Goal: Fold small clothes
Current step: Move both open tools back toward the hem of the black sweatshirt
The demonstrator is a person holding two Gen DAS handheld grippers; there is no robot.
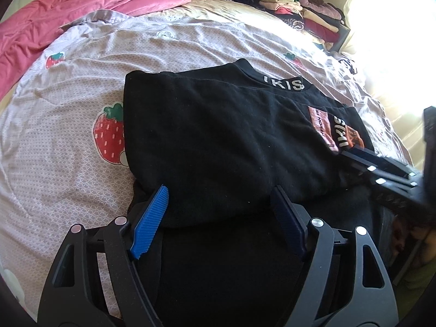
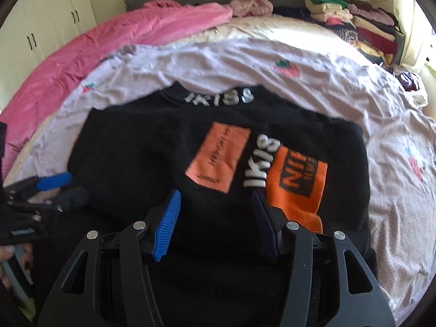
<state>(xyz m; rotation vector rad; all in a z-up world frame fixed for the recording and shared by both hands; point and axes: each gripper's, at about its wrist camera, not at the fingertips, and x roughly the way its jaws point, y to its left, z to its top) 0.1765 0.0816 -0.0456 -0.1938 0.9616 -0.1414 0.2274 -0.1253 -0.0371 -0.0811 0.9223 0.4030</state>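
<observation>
From the left wrist, the black top [image 1: 218, 136] lies on the bed [image 1: 81, 81], partly folded, its lettered collar [image 1: 283, 83] at the far edge and the near hem under the camera. The left tool [image 1: 218, 212] stands wide, its blue pads either side of the near fold with nothing pinched. To fold well, I would catch both layers at the hem's left corner (one layer alone would drag the fold askew). The right tool [image 1: 351, 154] rests low over the printed patch.

From the right wrist, the right tool [image 2: 215, 218] is about half open over the top, near its orange patches [image 2: 297, 182]; no cloth is gripped that I can see. It should take the right corner level with the left tool [image 2: 54, 181], then both lift together toward the collar.
</observation>
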